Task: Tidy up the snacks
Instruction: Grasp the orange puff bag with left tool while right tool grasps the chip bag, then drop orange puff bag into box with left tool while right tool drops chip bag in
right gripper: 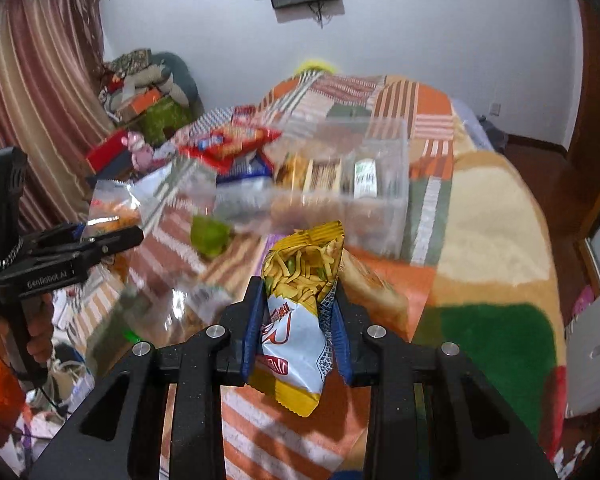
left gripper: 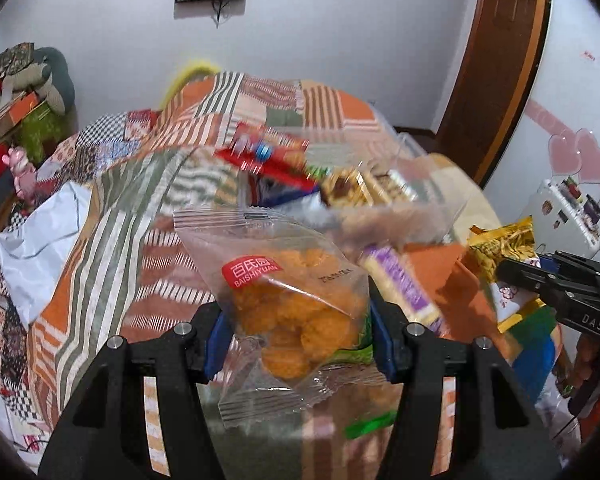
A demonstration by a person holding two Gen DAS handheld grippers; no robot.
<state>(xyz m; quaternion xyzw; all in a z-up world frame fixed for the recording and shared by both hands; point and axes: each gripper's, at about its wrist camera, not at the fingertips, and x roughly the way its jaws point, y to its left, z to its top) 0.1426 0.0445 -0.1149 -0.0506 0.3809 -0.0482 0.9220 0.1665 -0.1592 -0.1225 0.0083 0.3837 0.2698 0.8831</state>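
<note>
Left wrist view: the left gripper (left gripper: 296, 332) has its fingers (left gripper: 382, 344) clamped on a clear packet of orange snacks (left gripper: 296, 300), held above the bed (left gripper: 112, 208), with the clear storage box (left gripper: 380, 184) ahead and slightly right along the pointing line. Right wrist view: the right gripper (right gripper: 296, 328) grasps a yellow-and-white snack packet (right gripper: 300, 304), long axis running forward between the fingers; the box (right gripper: 340, 176) lies directly ahead, nearer this hand.
</note>
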